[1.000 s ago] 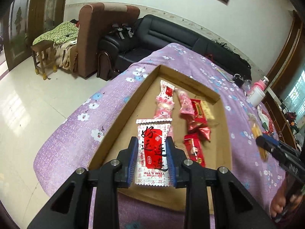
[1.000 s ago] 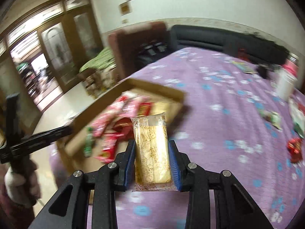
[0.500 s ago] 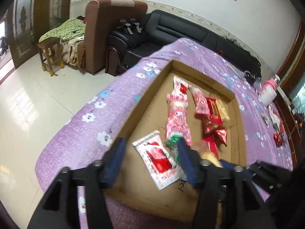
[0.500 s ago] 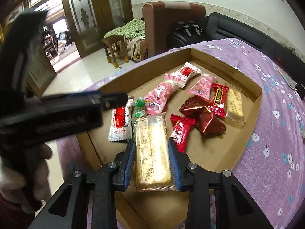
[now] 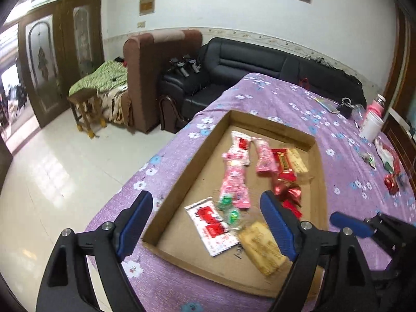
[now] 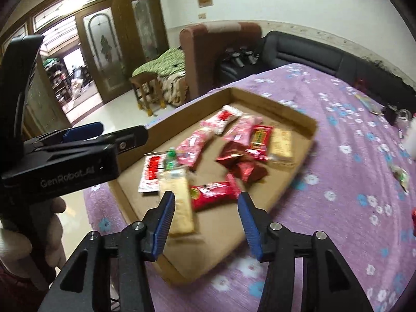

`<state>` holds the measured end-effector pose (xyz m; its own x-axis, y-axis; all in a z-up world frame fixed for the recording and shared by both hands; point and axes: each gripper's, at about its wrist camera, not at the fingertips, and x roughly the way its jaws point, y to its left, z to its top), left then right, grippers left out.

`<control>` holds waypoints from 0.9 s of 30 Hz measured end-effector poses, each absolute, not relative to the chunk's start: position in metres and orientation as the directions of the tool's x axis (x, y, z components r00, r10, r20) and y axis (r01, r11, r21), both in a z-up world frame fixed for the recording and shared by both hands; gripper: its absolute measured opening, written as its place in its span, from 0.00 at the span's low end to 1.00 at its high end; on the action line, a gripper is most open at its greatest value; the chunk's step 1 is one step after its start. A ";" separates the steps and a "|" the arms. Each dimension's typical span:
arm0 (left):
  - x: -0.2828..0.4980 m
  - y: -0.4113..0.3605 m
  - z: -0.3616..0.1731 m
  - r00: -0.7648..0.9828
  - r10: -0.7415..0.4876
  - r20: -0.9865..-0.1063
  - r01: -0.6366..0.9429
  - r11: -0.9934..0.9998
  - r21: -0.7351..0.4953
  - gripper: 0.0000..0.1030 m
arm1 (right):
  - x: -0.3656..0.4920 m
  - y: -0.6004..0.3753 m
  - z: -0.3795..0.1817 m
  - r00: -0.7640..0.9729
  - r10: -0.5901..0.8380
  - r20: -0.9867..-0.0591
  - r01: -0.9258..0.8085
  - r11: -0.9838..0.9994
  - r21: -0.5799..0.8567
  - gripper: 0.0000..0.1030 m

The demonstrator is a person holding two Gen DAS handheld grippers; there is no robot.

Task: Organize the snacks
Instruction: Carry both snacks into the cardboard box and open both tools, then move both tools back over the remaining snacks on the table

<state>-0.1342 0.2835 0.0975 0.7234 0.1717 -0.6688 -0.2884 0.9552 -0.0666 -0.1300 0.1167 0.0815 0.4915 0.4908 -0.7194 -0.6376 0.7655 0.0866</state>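
Snack packets [image 5: 235,182] in cardboard tray [image 5: 187,171], tray on table [image 5: 280,98]

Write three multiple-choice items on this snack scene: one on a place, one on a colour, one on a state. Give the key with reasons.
1. Where does the tan biscuit pack lie?
A. In the cardboard tray, at its near end
B. On the black sofa
C. On the floor

2. What colour is the tablecloth?
A. Green
B. Purple with flowers
C. Plain white

3. How does the right claw stand?
A. Shut on a snack
B. Open, holding nothing
C. Out of view

Key: 1 A, the pack rests on the tray floor beside the red-and-white packet. 2 B, purple floral cloth surrounds the tray. 3 B, its blue pads stand apart with only the tray showing between them; the left claw is open too.
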 end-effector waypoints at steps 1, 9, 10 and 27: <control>-0.134 0.279 0.099 0.726 0.171 -0.666 -0.281 0.958 -0.061 0.82 | -0.130 0.110 0.083 0.501 0.484 -0.718 -0.627 0.774 0.084 0.58; -0.134 0.233 0.110 0.734 0.151 -0.662 -0.202 0.979 0.000 0.82 | -0.126 0.038 0.084 0.564 0.435 -0.702 -0.513 0.851 0.115 0.63; -0.134 0.226 0.112 0.736 0.149 -0.660 -0.189 0.982 0.011 0.82 | -0.125 0.026 0.084 0.575 0.423 -0.700 -0.493 0.862 0.116 0.63; -0.119 0.146 0.112 0.726 0.091 -0.682 -0.036 0.995 0.094 0.82 | -0.120 -0.142 0.070 0.658 0.281 -0.699 -0.179 0.959 0.218 0.63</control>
